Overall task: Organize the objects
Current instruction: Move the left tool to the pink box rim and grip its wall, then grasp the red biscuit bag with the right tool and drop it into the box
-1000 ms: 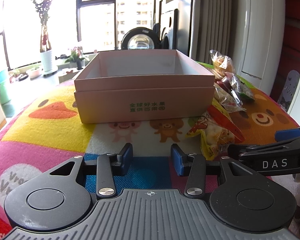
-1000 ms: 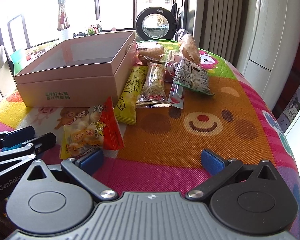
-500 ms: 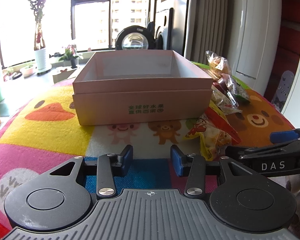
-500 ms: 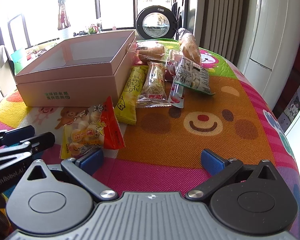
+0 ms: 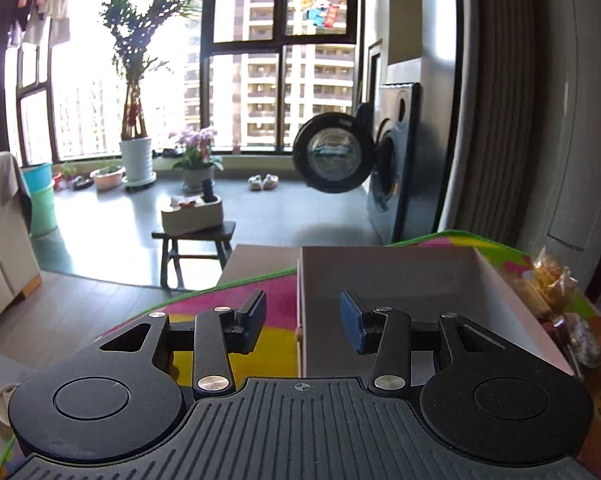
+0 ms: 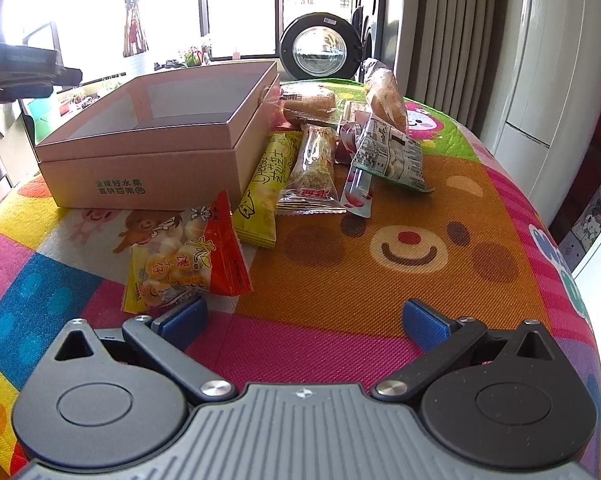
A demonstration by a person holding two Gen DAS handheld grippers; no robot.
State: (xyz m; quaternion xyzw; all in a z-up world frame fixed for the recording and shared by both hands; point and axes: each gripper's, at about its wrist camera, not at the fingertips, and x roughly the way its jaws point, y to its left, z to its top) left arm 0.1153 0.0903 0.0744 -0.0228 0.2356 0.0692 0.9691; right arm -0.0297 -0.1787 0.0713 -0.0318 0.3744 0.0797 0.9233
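L gripper [image 5: 302, 318]: jaws part-open astride box [image 5: 400, 280] wall, ready to steady it
R gripper [image 6: 302, 320]: wide, empty, you're lined up on red snack bag [image 6: 188, 260] for loading

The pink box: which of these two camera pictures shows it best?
The right wrist view. There the whole pink box shows, open-topped, with its green lettering and the snack packets beside it. The left wrist view looks down on one side wall and part of the bare inside, half hidden by the left gripper.
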